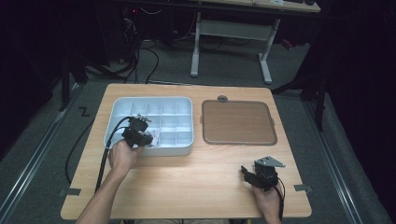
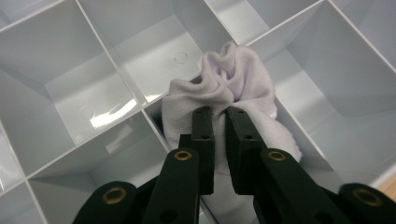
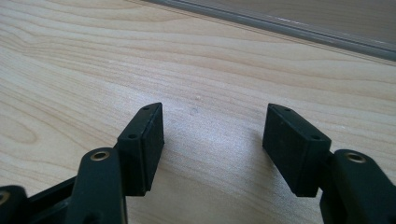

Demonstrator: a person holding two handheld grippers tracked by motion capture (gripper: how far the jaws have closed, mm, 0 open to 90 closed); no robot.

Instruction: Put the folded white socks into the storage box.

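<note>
Pinching white cloth (image 2: 219, 88) between dividers (image 2: 114, 60)

1. We look down and forward from high above the near edge of the pale wooden table (image 1: 196, 186).
2. We ride the left gripper (image 2: 219, 112), close over the white compartmented plastic tray (image 2: 70, 88), shared with the high view (image 1: 116, 105).
3. We ride the right gripper (image 3: 212, 126), skimming the tabletop.
</note>
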